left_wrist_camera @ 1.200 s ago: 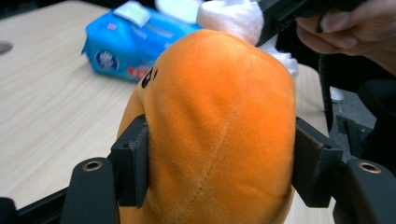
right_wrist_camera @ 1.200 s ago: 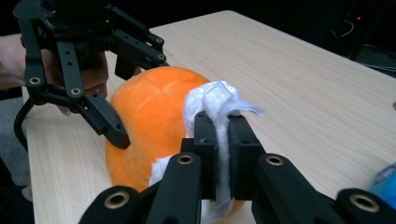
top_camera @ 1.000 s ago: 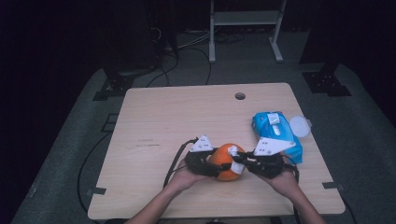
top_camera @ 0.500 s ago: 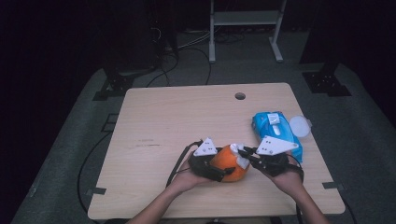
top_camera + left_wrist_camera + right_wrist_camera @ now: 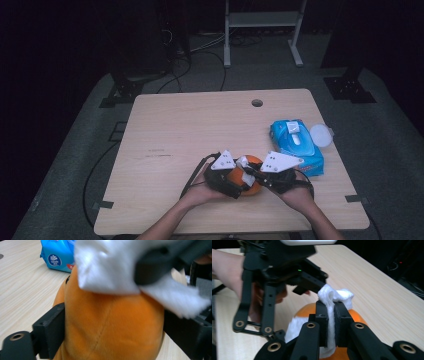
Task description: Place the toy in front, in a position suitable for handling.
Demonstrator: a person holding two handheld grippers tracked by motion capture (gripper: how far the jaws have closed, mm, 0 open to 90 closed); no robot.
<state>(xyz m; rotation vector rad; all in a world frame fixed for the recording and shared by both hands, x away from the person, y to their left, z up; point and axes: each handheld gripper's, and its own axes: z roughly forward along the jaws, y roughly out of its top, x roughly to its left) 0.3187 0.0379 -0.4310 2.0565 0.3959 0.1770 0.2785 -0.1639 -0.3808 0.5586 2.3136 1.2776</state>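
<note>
The desk (image 5: 200, 130) lies bare across its left and far parts; work sits near its near edge, right of centre. A blue wipes pack (image 5: 296, 146) lies just right, near the right edge. The orange plush toy (image 5: 246, 176) sits between both grippers. The left gripper (image 5: 235, 184), jaws just been opening, straddles its sides. The right gripper (image 5: 331, 322) is clamped on a white wipe (image 5: 334, 297) resting on the toy's top. The toy's long axis cannot be told.

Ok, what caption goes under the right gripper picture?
Right gripper pinching a white wipe over an orange plush toy.
</note>
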